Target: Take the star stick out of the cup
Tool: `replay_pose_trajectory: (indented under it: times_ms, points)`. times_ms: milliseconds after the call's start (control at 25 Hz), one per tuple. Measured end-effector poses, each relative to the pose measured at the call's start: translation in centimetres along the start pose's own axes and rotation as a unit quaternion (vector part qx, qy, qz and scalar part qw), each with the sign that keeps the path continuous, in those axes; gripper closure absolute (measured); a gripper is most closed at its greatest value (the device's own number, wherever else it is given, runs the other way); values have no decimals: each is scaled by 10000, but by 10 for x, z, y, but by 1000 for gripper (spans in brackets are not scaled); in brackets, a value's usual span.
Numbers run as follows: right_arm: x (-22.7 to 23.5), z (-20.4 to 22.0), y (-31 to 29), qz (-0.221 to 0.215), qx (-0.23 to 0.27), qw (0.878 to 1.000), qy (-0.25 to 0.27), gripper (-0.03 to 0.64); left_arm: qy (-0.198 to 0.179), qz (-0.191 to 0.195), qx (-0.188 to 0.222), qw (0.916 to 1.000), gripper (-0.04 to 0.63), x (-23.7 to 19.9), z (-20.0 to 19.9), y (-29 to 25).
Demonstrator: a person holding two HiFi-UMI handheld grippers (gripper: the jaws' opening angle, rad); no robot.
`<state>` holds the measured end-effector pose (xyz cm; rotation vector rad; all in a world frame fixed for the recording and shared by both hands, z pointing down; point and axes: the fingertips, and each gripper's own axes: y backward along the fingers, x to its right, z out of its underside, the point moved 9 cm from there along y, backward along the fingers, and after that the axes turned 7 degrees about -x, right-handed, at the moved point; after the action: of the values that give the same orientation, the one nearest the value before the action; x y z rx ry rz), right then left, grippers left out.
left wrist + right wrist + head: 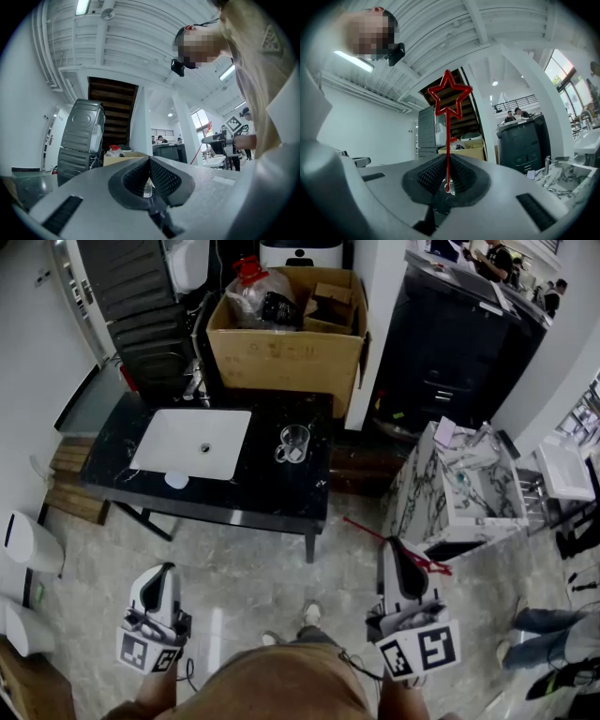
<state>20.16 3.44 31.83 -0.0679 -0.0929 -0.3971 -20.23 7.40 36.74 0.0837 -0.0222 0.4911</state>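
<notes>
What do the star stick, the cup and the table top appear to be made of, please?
Star stick: probably plastic, glossy red, thin with a hollow star outline. Cup: clear glass or hard plastic, see-through; I cannot tell which. Table top: black polished stone or imitation, faint pale veining.

Dark surface, one cup, one basin

We're looking down on the black marbled surface now. A white rectangular basin is set into its left half, and a clear cup stands upright just right of it, on the bare dark top. A small white disc lies at the basin's near edge. A cardboard box sits at the far side; we can't tell whether it rests on the surface. Pale stone floor spreads below.
</notes>
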Motion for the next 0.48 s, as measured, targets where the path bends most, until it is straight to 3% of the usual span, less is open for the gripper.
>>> replay_pose_trajectory:
  times_ms: [480]
  points:
    - [7,-1,4,-28,-52,10000,14,604,68,99,78,9999,594,10,1,-14]
